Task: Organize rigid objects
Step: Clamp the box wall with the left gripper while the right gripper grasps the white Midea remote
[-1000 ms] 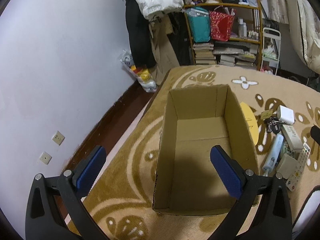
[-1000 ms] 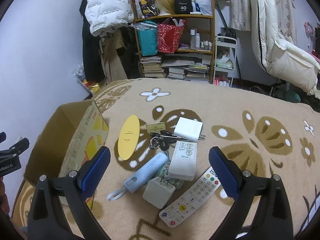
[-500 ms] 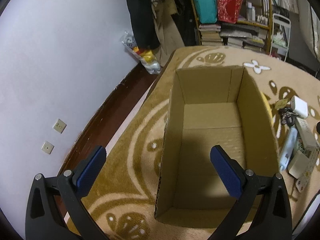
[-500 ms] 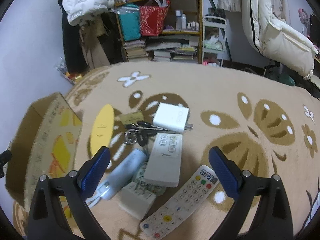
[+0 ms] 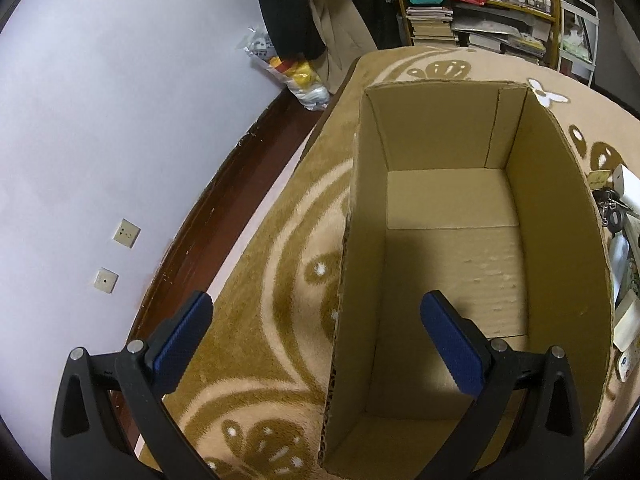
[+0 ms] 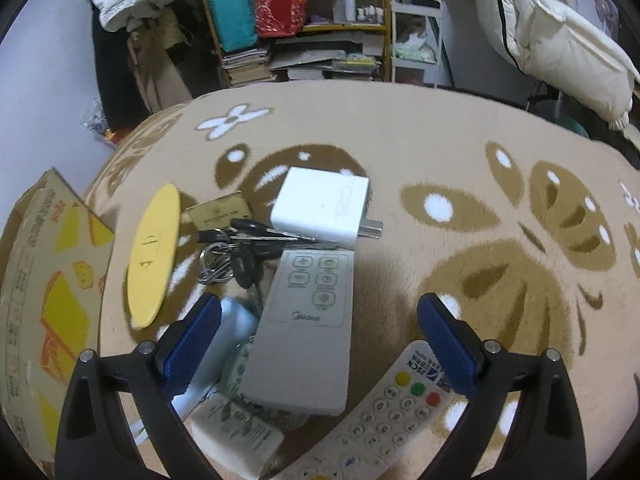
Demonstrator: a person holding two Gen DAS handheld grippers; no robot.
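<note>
An open, empty cardboard box (image 5: 452, 264) stands on the patterned blanket; its printed outer wall shows in the right wrist view (image 6: 48, 300). My left gripper (image 5: 316, 340) is open, straddling the box's left wall. My right gripper (image 6: 320, 340) is open above a pile of objects: a white Midea remote (image 6: 308, 328), a white charger block (image 6: 320, 206), a key bunch (image 6: 232, 252), a yellow oval plate (image 6: 154, 256), a gold card (image 6: 218, 210), a buttoned TV remote (image 6: 376, 416), a pale blue tube (image 6: 236, 320) and a small white box (image 6: 236, 436).
The blanket (image 6: 460, 152) covers a bed-like surface. A cluttered shelf (image 6: 304, 24) with bags and books stands behind. A white quilt (image 6: 560, 40) hangs at the right. A wall (image 5: 100, 120) and dark baseboard lie left of the box.
Both grippers have moved forward and down. The left one now hangs over the box's left wall; the right one is closer over the Midea remote and the pile.
</note>
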